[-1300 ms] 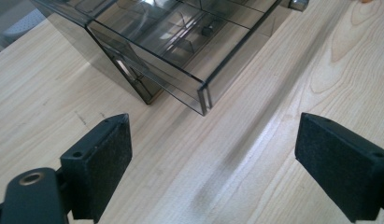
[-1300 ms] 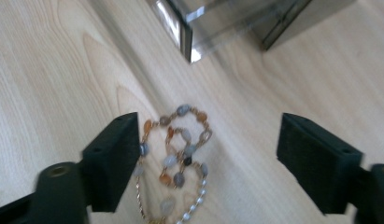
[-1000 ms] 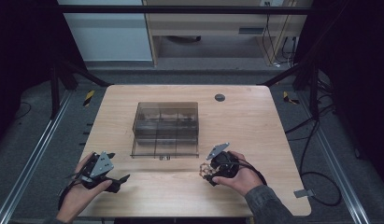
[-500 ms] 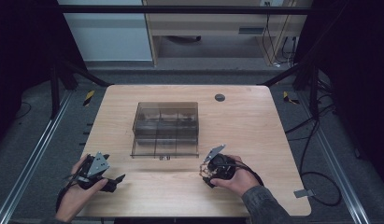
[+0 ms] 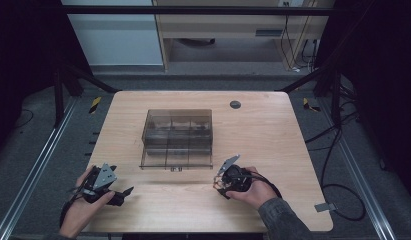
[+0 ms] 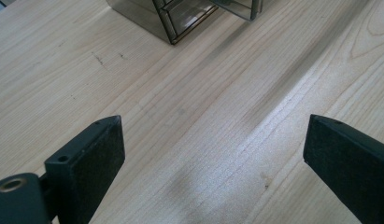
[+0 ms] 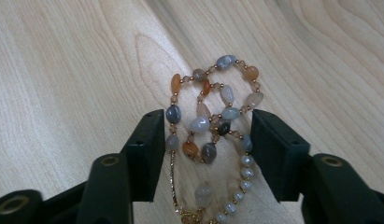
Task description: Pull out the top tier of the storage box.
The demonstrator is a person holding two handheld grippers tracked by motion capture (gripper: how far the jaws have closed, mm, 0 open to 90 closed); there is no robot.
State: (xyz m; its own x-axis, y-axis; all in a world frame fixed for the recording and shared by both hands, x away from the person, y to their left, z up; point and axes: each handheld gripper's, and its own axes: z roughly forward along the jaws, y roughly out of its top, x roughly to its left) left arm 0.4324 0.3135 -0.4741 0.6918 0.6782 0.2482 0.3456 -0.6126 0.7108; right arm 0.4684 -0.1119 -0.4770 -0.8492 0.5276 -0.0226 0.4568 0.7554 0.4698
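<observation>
A bracelet (image 7: 208, 116) of grey, orange and white stone beads on a thin gold chain lies bunched on the wooden table (image 5: 273, 145). My right gripper (image 7: 207, 117) straddles it near the table's front edge, right of centre (image 5: 221, 183). Its jaws have just been closing, and the pads now stand at the outermost beads on both sides while the bracelet rests on the wood. My left gripper (image 6: 213, 135) hovers low over bare wood at the front left (image 5: 124, 194), jaws wide apart with nothing between them.
A smoky transparent drawer box (image 5: 178, 137) with several compartments stands mid-table, behind both grippers; its corner appears in the left gripper view (image 6: 180, 14). A dark round grommet (image 5: 235, 104) sits at the back right. Cables trail on the floor to the right.
The right gripper has edged slightly forward and down over the bracelet, and its jaws have narrowed around it. The left hand has stayed in place.
</observation>
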